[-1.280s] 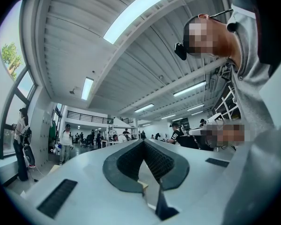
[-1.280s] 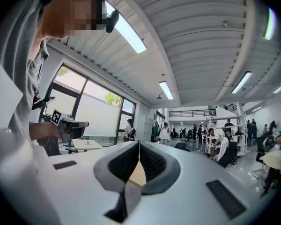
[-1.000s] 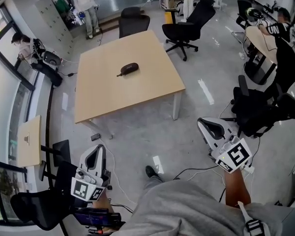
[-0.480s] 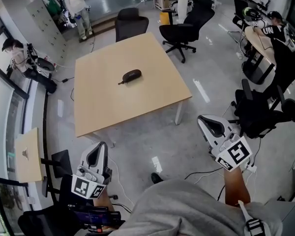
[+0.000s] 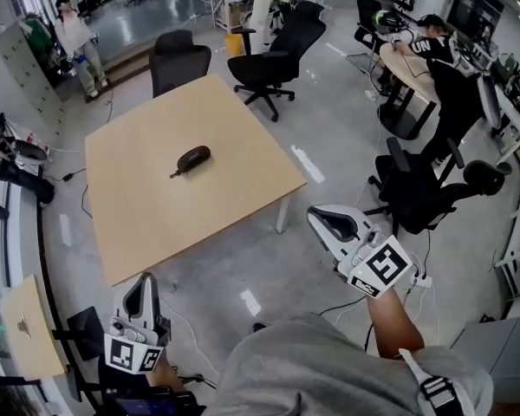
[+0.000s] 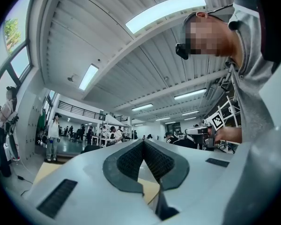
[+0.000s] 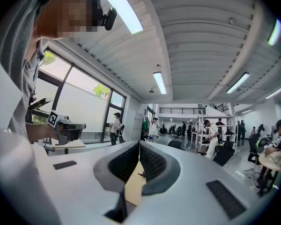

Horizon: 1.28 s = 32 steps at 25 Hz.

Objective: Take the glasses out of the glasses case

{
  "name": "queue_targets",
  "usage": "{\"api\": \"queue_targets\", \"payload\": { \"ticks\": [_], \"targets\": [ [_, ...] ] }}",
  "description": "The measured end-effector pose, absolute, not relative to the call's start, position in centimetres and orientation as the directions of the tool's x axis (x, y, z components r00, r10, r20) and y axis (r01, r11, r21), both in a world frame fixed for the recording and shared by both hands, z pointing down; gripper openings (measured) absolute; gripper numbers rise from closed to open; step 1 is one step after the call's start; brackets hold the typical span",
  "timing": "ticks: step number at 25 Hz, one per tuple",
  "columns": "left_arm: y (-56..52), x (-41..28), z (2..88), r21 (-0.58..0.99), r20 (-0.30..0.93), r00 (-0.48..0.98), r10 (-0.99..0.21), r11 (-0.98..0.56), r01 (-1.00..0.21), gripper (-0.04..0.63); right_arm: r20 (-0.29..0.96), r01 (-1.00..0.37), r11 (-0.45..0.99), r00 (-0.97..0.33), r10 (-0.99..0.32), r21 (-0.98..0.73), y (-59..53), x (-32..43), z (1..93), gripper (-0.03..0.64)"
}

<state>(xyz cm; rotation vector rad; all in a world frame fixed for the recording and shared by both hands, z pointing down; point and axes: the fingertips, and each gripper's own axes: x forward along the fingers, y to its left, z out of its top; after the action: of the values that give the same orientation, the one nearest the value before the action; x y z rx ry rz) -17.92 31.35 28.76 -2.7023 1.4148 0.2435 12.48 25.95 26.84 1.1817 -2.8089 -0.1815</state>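
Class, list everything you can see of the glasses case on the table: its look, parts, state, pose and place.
The glasses case is a small, dark, rounded oblong pod, seemingly with a hard shell, and it looks closed. A thin dark tab sticks out from its nearer end. It lies flat, set diagonally, near the middle of the pale wooden table. Only the tabletop touches it, and nothing else lies on the table near it.

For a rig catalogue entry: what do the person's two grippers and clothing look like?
The left gripper and right gripper are pale grey shells with dark textured pads, each carrying a cube of black-and-white square markers. The person wears a grey top.
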Motion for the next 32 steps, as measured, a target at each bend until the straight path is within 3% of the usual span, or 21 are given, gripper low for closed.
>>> {"api": "queue_targets", "payload": {
  "ticks": [10, 32],
  "targets": [
    [27.6, -18.9, 30.5, 0.047, -0.191, 0.552, -0.811, -0.57, -0.821, 0.006, 0.068, -0.701, 0.698, -0.697, -0.714, 0.146, 21.5, 10.9, 27.7, 0.008],
    [5.4, -15.5, 28.9, 0.043, -0.17, 0.426, -0.888, -0.439, -0.898, 0.006, 0.057, -0.554, 0.825, -0.825, -0.562, 0.111, -4.0, 10.9, 27.0, 0.008]
  ]
}}
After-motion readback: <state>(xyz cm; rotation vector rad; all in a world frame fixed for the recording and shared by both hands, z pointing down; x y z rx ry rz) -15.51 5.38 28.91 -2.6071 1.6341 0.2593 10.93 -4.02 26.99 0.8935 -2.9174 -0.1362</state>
